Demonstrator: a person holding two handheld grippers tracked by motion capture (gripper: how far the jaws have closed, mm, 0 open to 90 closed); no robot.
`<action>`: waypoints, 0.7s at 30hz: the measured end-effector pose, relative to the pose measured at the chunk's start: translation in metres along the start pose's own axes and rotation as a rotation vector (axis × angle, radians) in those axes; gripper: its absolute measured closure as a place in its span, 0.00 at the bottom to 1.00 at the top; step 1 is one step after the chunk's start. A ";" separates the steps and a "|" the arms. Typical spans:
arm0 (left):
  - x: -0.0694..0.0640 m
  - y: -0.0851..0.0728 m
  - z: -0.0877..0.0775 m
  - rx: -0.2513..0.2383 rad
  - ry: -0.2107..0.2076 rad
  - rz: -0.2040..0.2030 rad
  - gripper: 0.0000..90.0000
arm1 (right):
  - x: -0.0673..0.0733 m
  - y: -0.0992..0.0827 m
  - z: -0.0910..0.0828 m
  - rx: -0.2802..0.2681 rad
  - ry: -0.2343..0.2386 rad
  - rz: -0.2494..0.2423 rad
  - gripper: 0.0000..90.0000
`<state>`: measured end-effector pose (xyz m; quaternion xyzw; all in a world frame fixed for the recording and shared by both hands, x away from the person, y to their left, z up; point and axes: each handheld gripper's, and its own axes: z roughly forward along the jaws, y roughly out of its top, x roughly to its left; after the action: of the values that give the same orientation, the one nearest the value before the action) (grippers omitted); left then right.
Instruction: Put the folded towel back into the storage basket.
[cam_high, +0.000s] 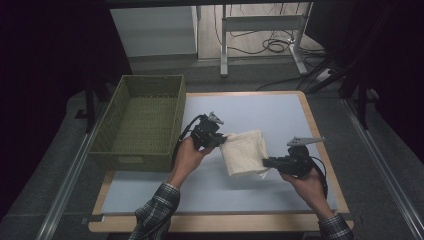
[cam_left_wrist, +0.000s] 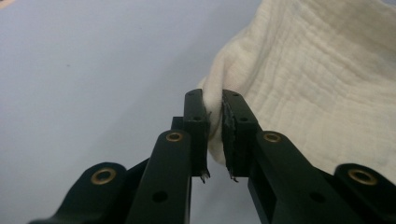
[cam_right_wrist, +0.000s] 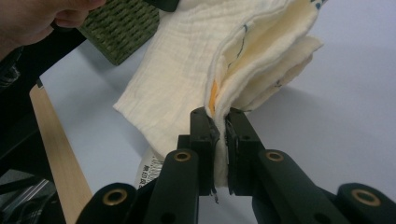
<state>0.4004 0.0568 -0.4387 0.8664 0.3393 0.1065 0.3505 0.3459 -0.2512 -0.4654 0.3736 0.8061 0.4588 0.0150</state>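
Cloth (cam_high: 245, 152), cream-coloured and folded into a thick multi-layer bundle, hangs between my two grippers above the middle of the worktop (cam_high: 280, 112), with its lower edge close to the surface; I cannot tell whether it touches. I judge the folding itself to be done, since the layers lie stacked and the piece is compact; what is left, as I read it, is to carry the bundle to the green woven basket (cam_high: 140, 122) at the left of the worktop and set it inside, and the basket holds nothing yet. My left gripper (cam_left_wrist: 212, 105) has its fingers (cam_left_wrist: 195, 119) closed narrow on a rounded corner of the fabric, which bulges between the pads. My right gripper (cam_right_wrist: 217, 122) is likewise clamped tight on the opposite edge, where several layers fan apart above the fingers (cam_right_wrist: 201, 130). The material is a crinkled gauze weave, soft and limp, sagging between the two holds. At the open edge I note yellow inner faces, an orange patch, small blue marks, and a white care label (cam_right_wrist: 148, 172) hanging below. In the high view the bundle sits just right of the basket's near corner, apart from it. Both hands are in plaid sleeves (cam_high: 157, 202).
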 end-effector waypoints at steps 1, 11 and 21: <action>0.001 0.001 -0.003 0.007 0.005 0.004 0.90 | 0.001 0.003 0.001 0.003 0.001 -0.002 0.92; 0.018 0.004 -0.028 0.054 0.065 -0.005 0.90 | 0.014 0.028 0.016 0.000 0.032 -0.018 0.92; 0.039 -0.001 -0.054 0.077 0.114 -0.026 0.90 | 0.032 0.055 0.037 0.006 0.072 -0.036 0.93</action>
<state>0.4058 0.1118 -0.4025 0.8673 0.3739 0.1379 0.2984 0.3692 -0.1885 -0.4351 0.3422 0.8140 0.4693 -0.0071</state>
